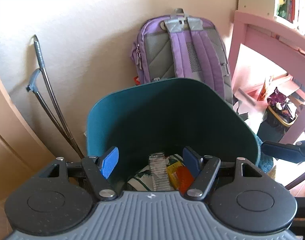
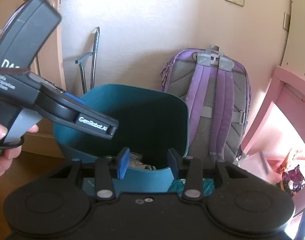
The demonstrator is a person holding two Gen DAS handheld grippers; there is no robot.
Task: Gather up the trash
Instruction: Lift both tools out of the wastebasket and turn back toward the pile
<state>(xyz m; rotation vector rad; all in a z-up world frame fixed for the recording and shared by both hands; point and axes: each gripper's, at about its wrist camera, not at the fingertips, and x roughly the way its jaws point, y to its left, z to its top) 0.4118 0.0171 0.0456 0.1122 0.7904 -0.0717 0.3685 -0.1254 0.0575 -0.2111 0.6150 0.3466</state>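
Observation:
A teal trash bin (image 1: 132, 110) stands on the floor by the wall; it also shows in the right wrist view (image 2: 168, 124). Inside lie wrappers: a clear crinkled one (image 1: 159, 172), a yellow-orange packet (image 1: 178, 175) and white-green paper (image 1: 140, 178). My left gripper (image 1: 150, 163) is open and empty over the bin mouth. It appears in the right wrist view (image 2: 104, 128) reaching over the bin from the left. My right gripper (image 2: 149, 163) is open and empty, just above the bin's near rim.
A purple backpack (image 1: 182, 50) leans on the wall behind the bin. A metal cane-like pole (image 1: 50, 98) leans at the left. A pink wooden frame (image 1: 272, 36) stands at the right, with a basket of wrappers (image 1: 282, 108) under it. A door (image 2: 46, 40) is at the left.

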